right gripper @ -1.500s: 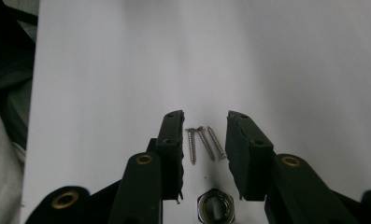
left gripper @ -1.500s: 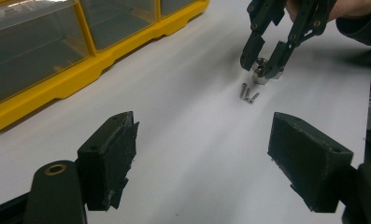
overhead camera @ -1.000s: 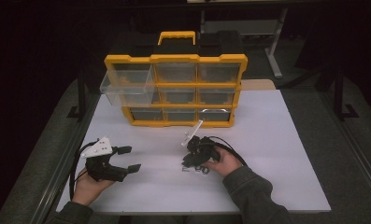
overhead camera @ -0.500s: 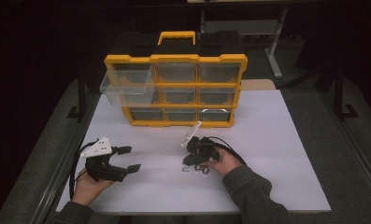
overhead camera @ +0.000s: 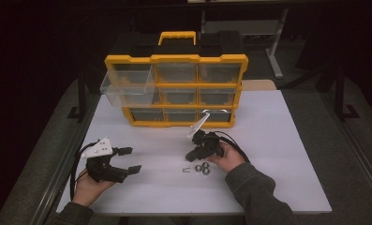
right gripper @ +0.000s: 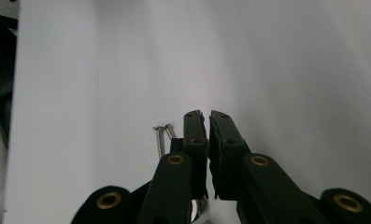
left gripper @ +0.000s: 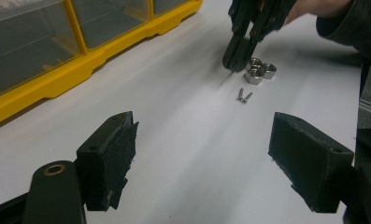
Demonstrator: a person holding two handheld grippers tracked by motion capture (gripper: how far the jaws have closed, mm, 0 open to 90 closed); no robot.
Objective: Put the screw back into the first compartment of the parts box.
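Three steel nuts [overhead camera: 202, 168] lie bunched on the white tabletop [overhead camera: 277, 154], with two small screws [overhead camera: 187, 170] just to their left. My right gripper [overhead camera: 191, 156] points down at the table right beside the nuts [left gripper: 260, 71]. Its jaws have just been closing, and in the right gripper view the pads [right gripper: 196, 128] stand almost together with nothing visible between them. The screws [right gripper: 160, 140] lie just left of its tips [right gripper: 206, 116]. My left gripper [overhead camera: 130, 160] rests at the front left, wide open [left gripper: 211, 158] and with nothing in it, facing the screws [left gripper: 243, 96].
A yellow drawer organizer [overhead camera: 174, 61] with a handle stands at the back of the table. Its clear top-left drawer [overhead camera: 127, 89] is pulled out. A bare white surface lies between my two grippers. The table's edges drop off to a dark floor.
My right hand has shifted only slightly beside the nuts. The left hand has kept still.
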